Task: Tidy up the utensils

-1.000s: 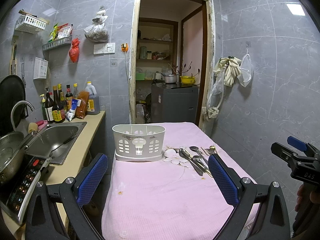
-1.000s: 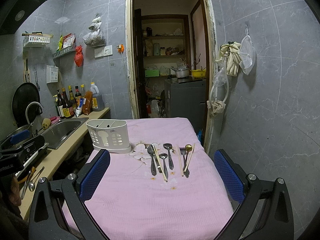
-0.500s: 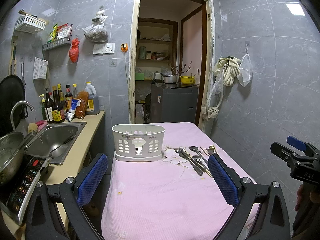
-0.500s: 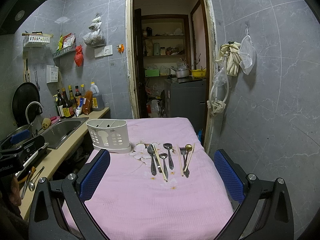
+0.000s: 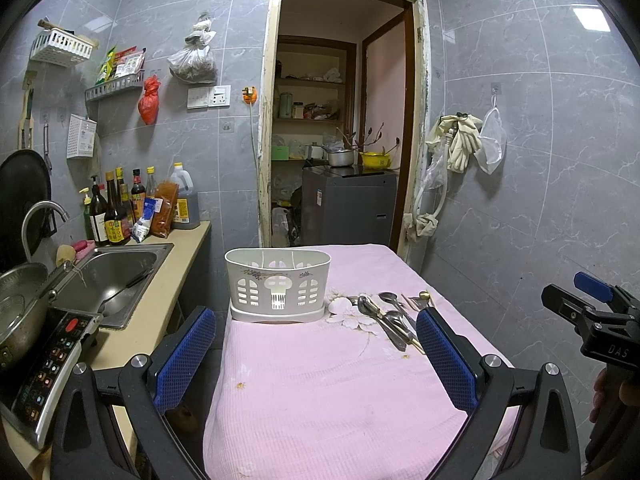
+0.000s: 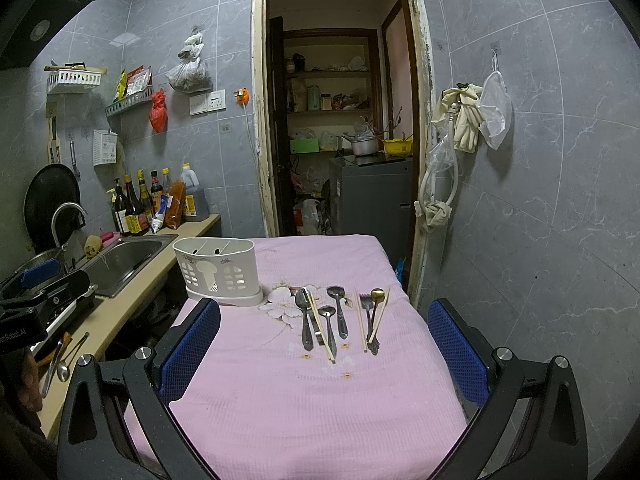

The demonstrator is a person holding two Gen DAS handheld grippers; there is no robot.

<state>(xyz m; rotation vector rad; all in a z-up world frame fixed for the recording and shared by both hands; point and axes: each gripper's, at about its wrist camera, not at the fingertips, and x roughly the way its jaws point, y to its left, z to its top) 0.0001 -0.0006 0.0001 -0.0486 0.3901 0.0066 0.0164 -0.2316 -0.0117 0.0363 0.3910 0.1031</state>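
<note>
A white utensil holder (image 5: 278, 290) stands at the far left of the pink-clothed table (image 5: 320, 380); it also shows in the right wrist view (image 6: 218, 272). Several spoons (image 6: 306, 320), a fork (image 6: 366, 308) and chopsticks (image 6: 320, 330) lie in a row to its right; they show in the left wrist view as a bundle (image 5: 390, 320). My left gripper (image 5: 316, 356) is open and empty, held above the table's near half. My right gripper (image 6: 324, 354) is open and empty, just in front of the utensils.
A counter with a sink (image 5: 108, 276), bottles (image 5: 120, 216) and an induction cooker (image 5: 48, 360) runs along the left. A doorway (image 5: 340, 140) opens behind the table. The tiled wall (image 6: 540, 220) is close on the right.
</note>
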